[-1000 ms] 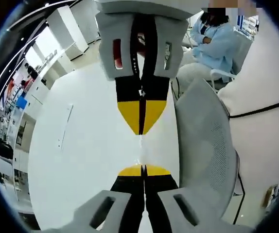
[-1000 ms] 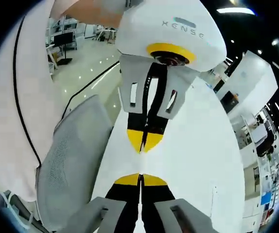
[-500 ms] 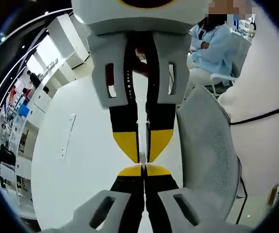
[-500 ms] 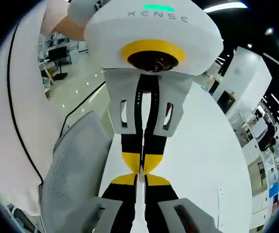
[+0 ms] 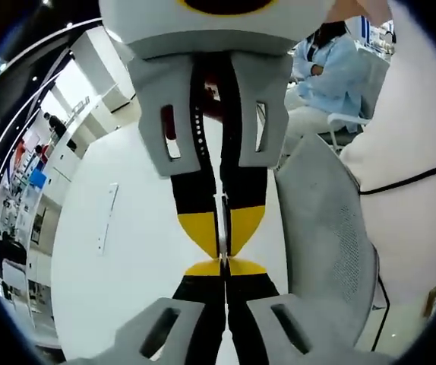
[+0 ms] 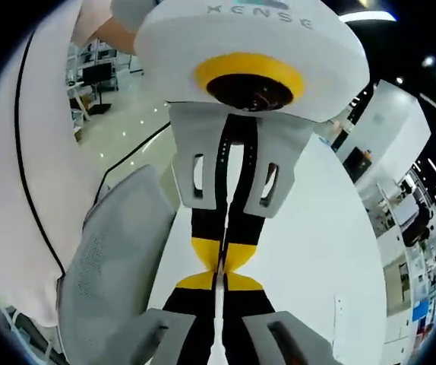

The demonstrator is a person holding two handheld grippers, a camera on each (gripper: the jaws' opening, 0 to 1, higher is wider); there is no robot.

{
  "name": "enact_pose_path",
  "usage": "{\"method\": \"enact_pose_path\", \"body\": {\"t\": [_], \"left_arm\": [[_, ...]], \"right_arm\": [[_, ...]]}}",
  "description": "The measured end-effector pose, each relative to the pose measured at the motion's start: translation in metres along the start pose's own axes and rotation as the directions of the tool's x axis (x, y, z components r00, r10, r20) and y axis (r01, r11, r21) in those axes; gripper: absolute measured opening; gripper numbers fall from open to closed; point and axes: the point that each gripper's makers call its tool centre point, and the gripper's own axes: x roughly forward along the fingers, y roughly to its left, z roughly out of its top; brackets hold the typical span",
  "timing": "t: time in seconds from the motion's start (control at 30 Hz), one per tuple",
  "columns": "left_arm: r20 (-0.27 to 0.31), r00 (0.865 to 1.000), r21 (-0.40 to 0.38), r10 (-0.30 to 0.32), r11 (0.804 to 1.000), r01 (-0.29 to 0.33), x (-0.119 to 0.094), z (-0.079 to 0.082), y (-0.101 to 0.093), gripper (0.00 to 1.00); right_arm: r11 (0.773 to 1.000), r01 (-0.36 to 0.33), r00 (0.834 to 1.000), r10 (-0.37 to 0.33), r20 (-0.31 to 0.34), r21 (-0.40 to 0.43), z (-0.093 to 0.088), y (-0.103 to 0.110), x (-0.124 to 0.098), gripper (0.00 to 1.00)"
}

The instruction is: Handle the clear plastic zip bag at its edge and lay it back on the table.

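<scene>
Left gripper and right gripper meet tip to tip above the white worktop, each clamped on the thin edge of the clear plastic zip bag, held edge-on between them. Grey mesh chair stands beside the worktop's edge.

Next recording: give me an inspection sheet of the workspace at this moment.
Surface: white table, bare where visible.
Job's things: clear plastic zip bag, only a thin edge discernible between the jaws, off the table.
Clutter: a flat pale strip lying on the table.
Grippers: left tongs and right tongs meet tip to tip, each apparently closed on the bag's edge.
Cables: black cable across a white garment.
Surroundings: grey mesh chair beside the table; a seated person in light blue behind.
</scene>
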Motion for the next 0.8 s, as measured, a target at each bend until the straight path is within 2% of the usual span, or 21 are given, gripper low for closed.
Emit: {"method": "enact_pose_path", "body": {"t": [0.2, 0.6, 0.7, 0.8], "left_arm": [[0.012, 1.0, -0.003, 0.012, 1.0, -0.012, -0.0021, 0.0015, 0.0038, 0.0], [-0.001, 1.0, 0.0, 0.022, 1.0, -0.022, -0.003, 0.0035, 0.0043, 0.0], [0.002, 1.0, -0.022, 0.02, 1.0, -0.019, -0.0037, 0.004, 0.005, 0.0], [0.004, 1.0, -0.006, 0.028, 1.0, -0.028, -0.0038, 0.0037, 0.0072, 0.0]], "right_arm": [[1.0, 0.008, 1.0, -0.008, -0.025, 0.002, -0.0054, -0.0034, -0.0008, 0.0], [1.0, 0.009, 1.0, -0.008, -0.024, 0.016, -0.0083, -0.0031, -0.0018, 0.0], [1.0, 0.009, 1.0, -0.009, -0.02, 0.026, -0.0094, -0.0046, -0.0024, 0.0], [0.999, 0.014, 1.0, -0.014, -0.022, 0.028, -0.0097, -0.0053, -0.0031, 0.0]]}}
